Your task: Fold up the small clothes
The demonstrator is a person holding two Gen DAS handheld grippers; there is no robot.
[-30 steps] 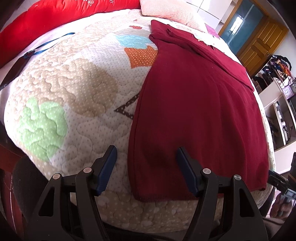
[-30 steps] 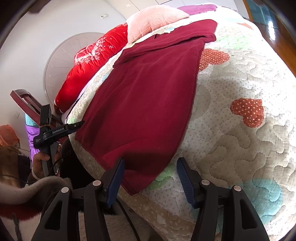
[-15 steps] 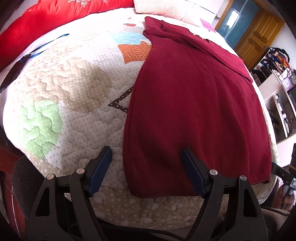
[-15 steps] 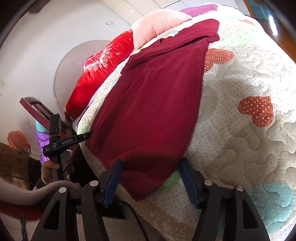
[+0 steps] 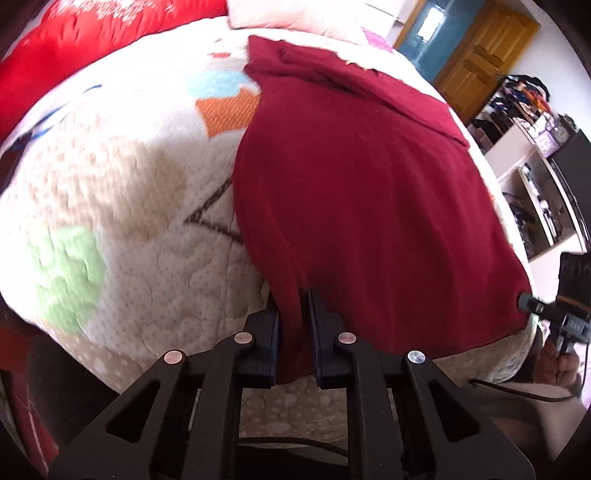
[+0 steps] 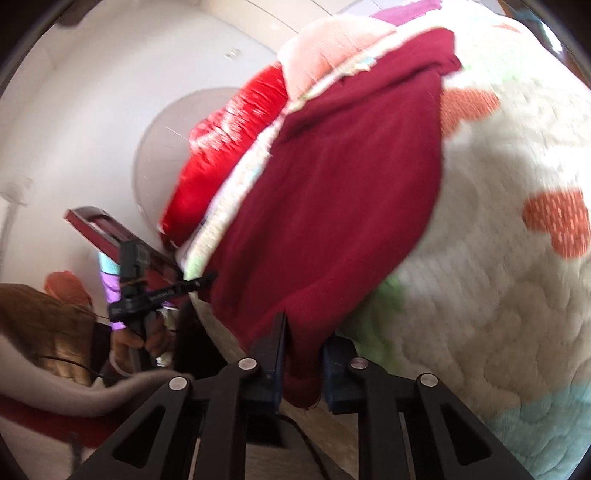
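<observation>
A dark red garment lies spread flat on the quilted bed, its far end folded over near the pillows. It also shows in the right wrist view. My left gripper is shut on the garment's near left hem corner. My right gripper is shut on the near right hem corner, with the cloth bunched between its fingers. The right gripper's tip shows in the left wrist view at the hem's far corner. The left gripper shows in the right wrist view at the other corner.
The quilt has coloured patches and covers the whole bed. A red duvet and a pink pillow lie at the head. A wooden chair back stands left of the bed. Shelves and a door stand to the right.
Both grippers moved forward onto the garment's near hem and closed on its two corners. The hem is now pinched and slightly gathered at each gripper.
</observation>
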